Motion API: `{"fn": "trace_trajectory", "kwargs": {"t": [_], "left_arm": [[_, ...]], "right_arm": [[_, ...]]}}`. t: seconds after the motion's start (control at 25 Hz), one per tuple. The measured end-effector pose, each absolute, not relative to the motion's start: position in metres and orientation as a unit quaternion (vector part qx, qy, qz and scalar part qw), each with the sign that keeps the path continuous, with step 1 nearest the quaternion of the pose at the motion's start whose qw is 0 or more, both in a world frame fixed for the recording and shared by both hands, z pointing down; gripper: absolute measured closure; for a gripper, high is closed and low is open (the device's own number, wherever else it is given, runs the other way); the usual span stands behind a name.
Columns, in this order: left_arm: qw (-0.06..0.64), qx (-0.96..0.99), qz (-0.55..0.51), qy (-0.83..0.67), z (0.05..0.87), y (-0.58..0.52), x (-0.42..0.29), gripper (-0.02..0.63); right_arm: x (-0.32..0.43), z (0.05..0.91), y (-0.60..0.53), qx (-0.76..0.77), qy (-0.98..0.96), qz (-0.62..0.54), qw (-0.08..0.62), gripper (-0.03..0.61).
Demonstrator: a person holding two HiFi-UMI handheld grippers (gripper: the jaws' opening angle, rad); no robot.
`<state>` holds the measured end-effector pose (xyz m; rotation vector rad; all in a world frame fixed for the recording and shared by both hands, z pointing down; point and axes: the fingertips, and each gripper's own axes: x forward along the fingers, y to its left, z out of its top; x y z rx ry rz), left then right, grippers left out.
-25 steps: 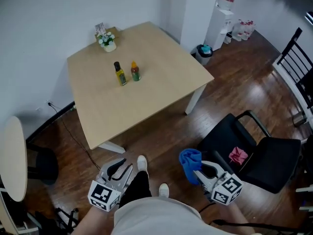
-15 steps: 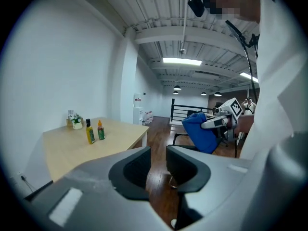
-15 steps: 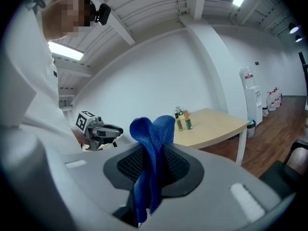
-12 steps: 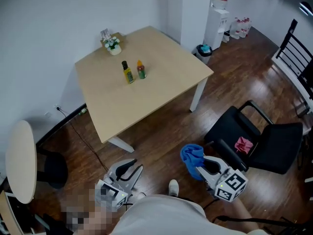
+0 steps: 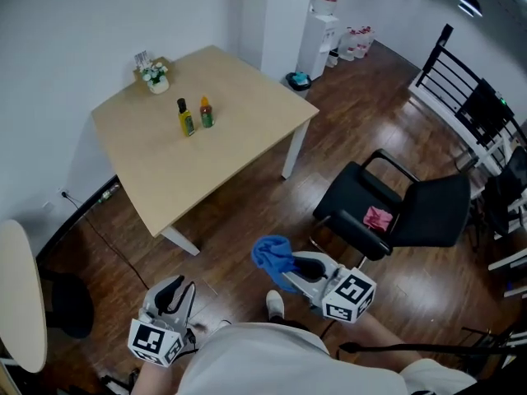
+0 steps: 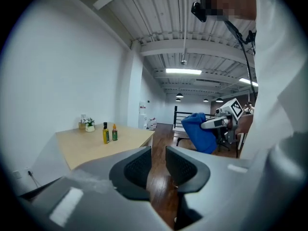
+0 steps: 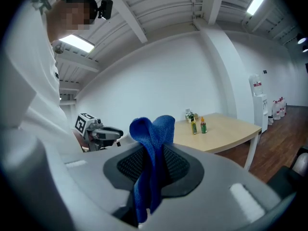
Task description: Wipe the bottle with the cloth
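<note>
Two small bottles stand together on the light wooden table [image 5: 222,159]: a yellow-green one with a black cap [image 5: 185,118] and a green one with an orange cap [image 5: 206,113]. Both grippers hang over the floor, well short of the table. My right gripper [image 5: 295,263] is shut on a blue cloth [image 5: 272,253], which sticks up between its pads [image 7: 154,129]. My left gripper [image 5: 175,290] holds nothing. Its jaws have just been closing, and only a narrow gap is left between the pads [image 6: 139,163]. The bottles show far off in both gripper views [image 6: 105,133] [image 7: 194,126].
A black office chair [image 5: 412,212] with a pink cloth [image 5: 378,218] on its seat stands right of me. A small flower pot [image 5: 154,77] sits at the table's far corner. A round pale table [image 5: 16,295] is at left; a water dispenser [image 5: 321,19] and black railing [image 5: 461,97] are beyond.
Both grippers have travelled across the floor with the person, and the table and chair have shifted left in view. The left jaws have narrowed. The cloth stays in the right gripper.
</note>
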<state>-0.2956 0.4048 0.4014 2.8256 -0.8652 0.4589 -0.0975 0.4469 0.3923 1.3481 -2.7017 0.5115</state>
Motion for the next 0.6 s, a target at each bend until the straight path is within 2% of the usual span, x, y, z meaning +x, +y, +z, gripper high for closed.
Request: {"fn": "trace_trajectory", "kwargs": {"t": [0.6], "left_arm": [[0.098, 0.943, 0.138, -0.286, 0.422, 0.450, -0.360, 0.523]], "right_arm": [[-0.183, 0.431, 0.500, 0.426, -0.883, 0.191, 0.052, 0.488]]}}
